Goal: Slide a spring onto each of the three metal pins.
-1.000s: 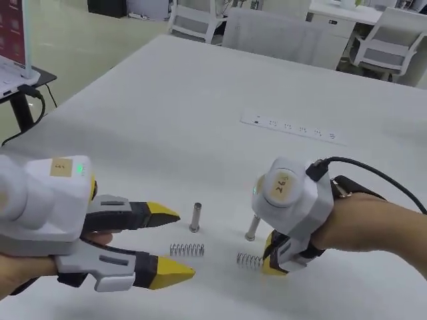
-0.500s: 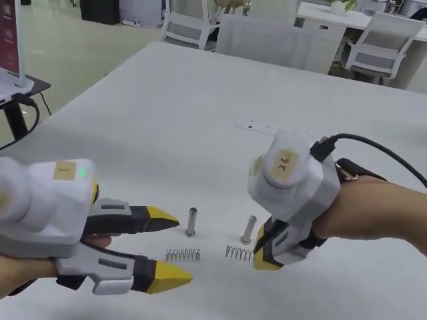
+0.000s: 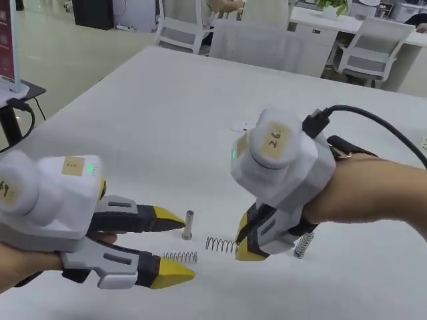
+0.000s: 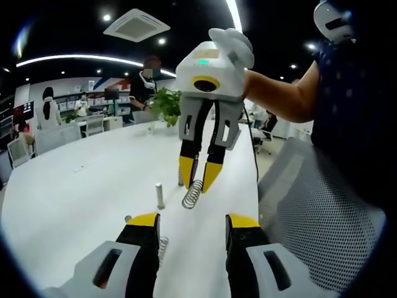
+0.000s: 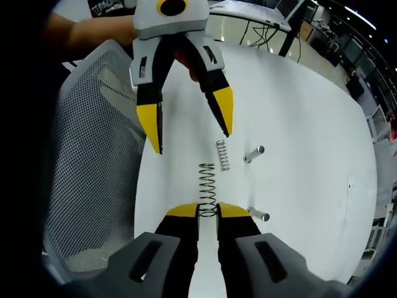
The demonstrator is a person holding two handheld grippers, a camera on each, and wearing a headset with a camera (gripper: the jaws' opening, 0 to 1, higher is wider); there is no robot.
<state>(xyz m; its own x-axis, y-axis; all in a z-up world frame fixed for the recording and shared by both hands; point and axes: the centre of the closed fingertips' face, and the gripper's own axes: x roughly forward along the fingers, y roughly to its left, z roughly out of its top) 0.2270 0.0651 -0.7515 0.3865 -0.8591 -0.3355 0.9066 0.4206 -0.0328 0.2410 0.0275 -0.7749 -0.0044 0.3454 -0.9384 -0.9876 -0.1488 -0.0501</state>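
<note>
Steel-wire coil spring (image 3: 220, 245), one end clenched in right gripper (image 3: 241, 249) jaws, free end near upright pin (image 3: 188, 224); second spring (image 3: 180, 257) flat on white table (image 3: 167, 120) by left gripper (image 3: 189, 245), jaws released; open tabletop runs to far edge

Matt table (image 3: 167, 133), shiny metal spring (image 3: 219, 245)

Near end of the spring (image 3: 220, 245) inside the right tongs (image 3: 243, 253); upper end of another spring (image 3: 303, 245) behind them.

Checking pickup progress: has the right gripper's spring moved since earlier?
Yes: the spring in the right gripper has shifted left, closer to the upright pin.
</note>
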